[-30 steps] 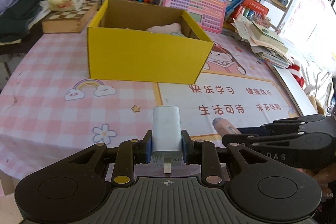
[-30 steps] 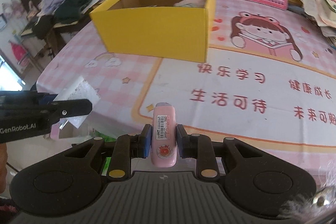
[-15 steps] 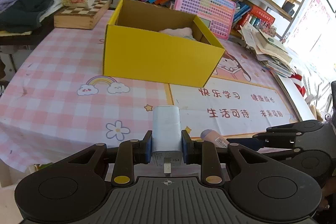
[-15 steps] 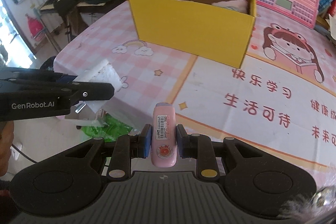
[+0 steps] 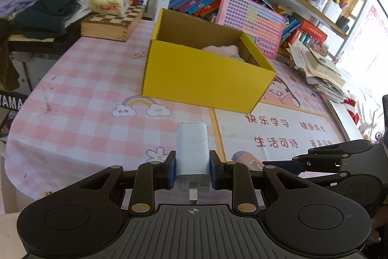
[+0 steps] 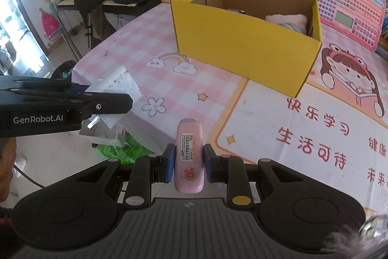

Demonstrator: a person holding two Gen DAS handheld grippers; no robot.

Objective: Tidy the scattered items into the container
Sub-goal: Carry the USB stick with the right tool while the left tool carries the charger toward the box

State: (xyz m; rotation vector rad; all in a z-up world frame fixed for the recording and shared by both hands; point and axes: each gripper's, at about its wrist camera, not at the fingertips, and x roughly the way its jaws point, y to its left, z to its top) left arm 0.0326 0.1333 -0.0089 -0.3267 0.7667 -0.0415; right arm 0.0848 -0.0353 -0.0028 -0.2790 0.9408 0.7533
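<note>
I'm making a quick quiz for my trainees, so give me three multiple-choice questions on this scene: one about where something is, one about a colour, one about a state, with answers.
1. Where is the pink plush item?
A. Inside the box
B. On the chessboard
C. On the bookshelf

2. What colour is the outside of the box?
A. Blue
B. Yellow
C. Green

3. What is the right gripper doing?
A. Open and empty
B. Shut on a book
C. Shut on the pink device

Answers: 1 A, it shows above the box's near wall, inside. 2 B, the outer walls are yellow. 3 C, both pads press the pink device's sides; the left gripper likewise grips the white charger.
</note>
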